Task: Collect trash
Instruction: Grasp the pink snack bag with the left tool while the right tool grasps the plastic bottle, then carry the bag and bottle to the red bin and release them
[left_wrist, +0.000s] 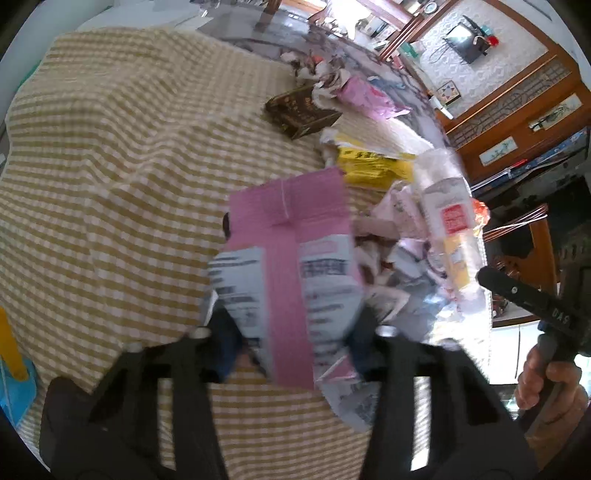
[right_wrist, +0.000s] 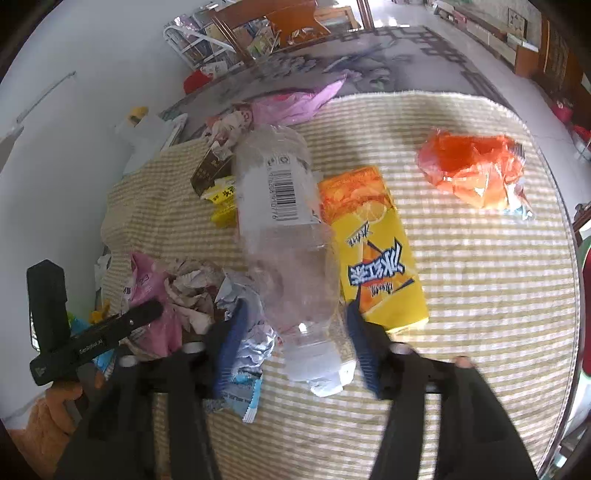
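Left wrist view: the left gripper (left_wrist: 291, 332) is clamped on a pink-and-white printed packet (left_wrist: 291, 273), both pads pressed into its lower sides, the packet held upright above the checked cloth (left_wrist: 122, 155) on the table. To the right of the packet a heap of trash is seen: a yellow wrapper (left_wrist: 373, 166), a clear plastic bottle (left_wrist: 448, 218) with a red-and-yellow label, crumpled paper (left_wrist: 388, 258). Farther back a dark brown box (left_wrist: 301, 112) lies on the cloth, with pink plastic (left_wrist: 365, 96) beyond it. At the right edge the other gripper's black body is seen, held by a hand (left_wrist: 546, 384).

Right wrist view: the right gripper (right_wrist: 295, 328) is placed around the clear plastic bottle (right_wrist: 284, 236), which lies on the cloth with its cap end toward the camera. The jaws stand apart; the blue pads (right_wrist: 231, 343) flank the bottle's lower part, and a small gap seems to remain on each side, though blur makes contact hard to rule out. A yellow juice carton (right_wrist: 373, 251) lies just beside the bottle on the right, touching it. An orange plastic bag (right_wrist: 476, 170) lies well apart at upper right. Crumpled paper and foil (right_wrist: 221, 291) and a pink wrapper (right_wrist: 155, 295) are piled to the left of the bottle.
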